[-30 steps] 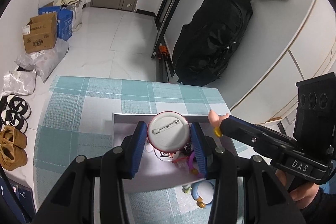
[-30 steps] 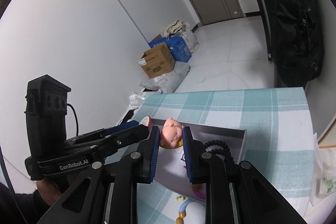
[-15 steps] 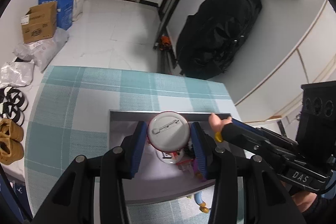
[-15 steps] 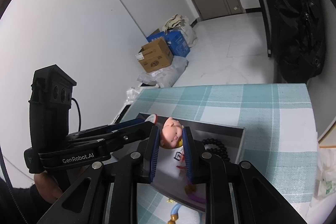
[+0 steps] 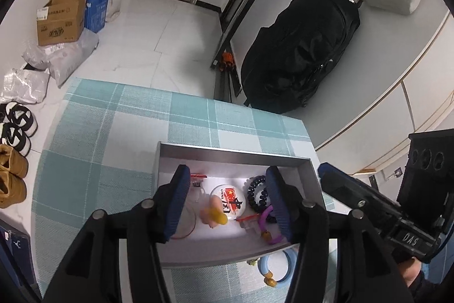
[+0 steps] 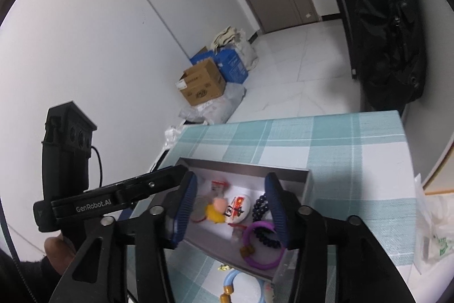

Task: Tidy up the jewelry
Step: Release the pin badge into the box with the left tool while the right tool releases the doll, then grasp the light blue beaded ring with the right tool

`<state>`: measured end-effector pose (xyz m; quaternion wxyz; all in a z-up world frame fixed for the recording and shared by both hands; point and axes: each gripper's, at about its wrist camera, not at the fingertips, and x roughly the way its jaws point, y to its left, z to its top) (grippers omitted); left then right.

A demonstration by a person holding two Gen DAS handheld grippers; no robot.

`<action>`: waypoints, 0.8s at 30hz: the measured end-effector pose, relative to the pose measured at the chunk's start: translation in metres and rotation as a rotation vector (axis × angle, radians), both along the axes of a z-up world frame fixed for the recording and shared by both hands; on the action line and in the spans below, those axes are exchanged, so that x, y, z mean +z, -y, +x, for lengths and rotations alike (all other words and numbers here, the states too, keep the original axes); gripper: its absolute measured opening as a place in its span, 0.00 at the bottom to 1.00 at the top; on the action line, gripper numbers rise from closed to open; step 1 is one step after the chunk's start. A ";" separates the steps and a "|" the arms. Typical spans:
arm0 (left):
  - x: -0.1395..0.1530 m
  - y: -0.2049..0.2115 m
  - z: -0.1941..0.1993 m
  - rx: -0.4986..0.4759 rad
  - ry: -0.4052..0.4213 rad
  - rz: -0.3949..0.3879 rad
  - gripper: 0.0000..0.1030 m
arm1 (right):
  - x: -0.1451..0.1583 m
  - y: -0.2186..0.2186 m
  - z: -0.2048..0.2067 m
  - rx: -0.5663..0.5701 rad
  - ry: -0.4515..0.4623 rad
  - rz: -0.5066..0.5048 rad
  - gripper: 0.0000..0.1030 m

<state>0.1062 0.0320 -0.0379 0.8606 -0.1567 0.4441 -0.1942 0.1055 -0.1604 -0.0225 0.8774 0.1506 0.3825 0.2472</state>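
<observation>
One grey tray (image 5: 310, 175), two round badges (image 5: 231, 200), three bracelets (image 5: 257, 193), one doll figure (image 5: 212, 213), two red clips (image 5: 198, 177)

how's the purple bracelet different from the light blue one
The purple bracelet lies inside the grey tray, next to the black beads; the light blue bracelet lies outside it on the checked cloth. The purple looks thinner, the blue chunkier. Both are rings carrying a brownish-yellow bead, and neither is held by any tongs.

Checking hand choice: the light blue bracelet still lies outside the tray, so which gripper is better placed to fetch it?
Probably right. Both grippers, left and right, hang open over the tray, but the light blue bracelet lies nearer the right.
</observation>
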 end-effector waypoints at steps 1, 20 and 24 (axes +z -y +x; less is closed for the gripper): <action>-0.001 0.001 -0.001 0.001 0.003 0.008 0.49 | 0.000 0.002 -0.001 -0.008 -0.002 0.002 0.50; 0.008 0.016 -0.047 0.015 0.083 0.129 0.49 | 0.019 -0.001 -0.051 -0.021 0.094 -0.142 0.80; 0.008 0.018 -0.052 0.013 0.072 0.122 0.49 | 0.017 0.000 -0.062 -0.023 0.087 -0.155 0.82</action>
